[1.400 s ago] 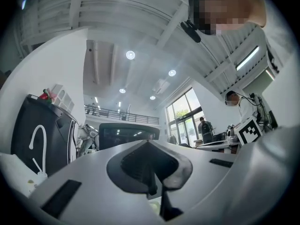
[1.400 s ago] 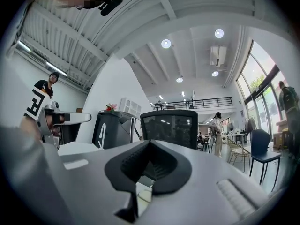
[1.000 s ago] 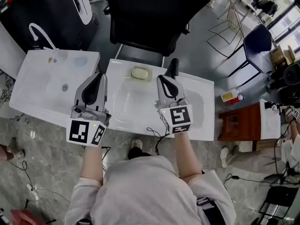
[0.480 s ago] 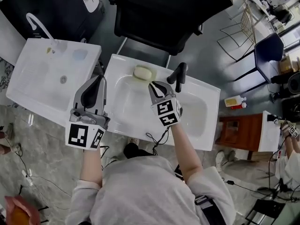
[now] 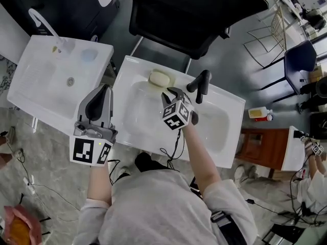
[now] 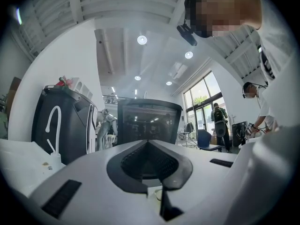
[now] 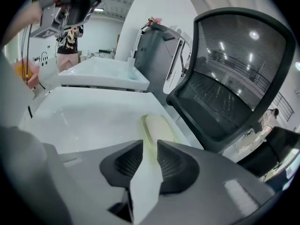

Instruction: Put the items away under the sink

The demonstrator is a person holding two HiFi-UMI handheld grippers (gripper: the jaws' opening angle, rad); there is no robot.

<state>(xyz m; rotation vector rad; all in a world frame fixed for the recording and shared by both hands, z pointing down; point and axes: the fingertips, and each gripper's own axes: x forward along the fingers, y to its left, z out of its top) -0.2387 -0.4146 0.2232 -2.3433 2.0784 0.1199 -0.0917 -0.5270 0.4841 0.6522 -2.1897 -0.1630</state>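
Note:
A pale yellow soap bar (image 5: 159,78) lies in its dish on the back rim of the middle white sink (image 5: 134,131), left of a black faucet (image 5: 200,84). My right gripper (image 5: 170,93) hovers over the basin just in front of and right of the soap. Its jaws stand a narrow gap apart with nothing between them. In the right gripper view the soap bar (image 7: 159,128) lies straight beyond the right gripper (image 7: 150,148). My left gripper (image 5: 103,90) hangs over the gap between the two sinks, jaws together and empty. The left gripper (image 6: 147,144) points at the chair back.
A second white sink (image 5: 30,93) with a white faucet (image 5: 43,23) stands to the left. Behind the sinks are a black office chair (image 5: 194,14) and a dark cabinet (image 5: 61,1). A red-brown stand (image 5: 260,142) and a yellow bottle (image 5: 257,112) are on the right. Cables trail on the floor.
My right gripper has moved forward and left over the basin, toward the soap bar. The left gripper has stayed about where it was.

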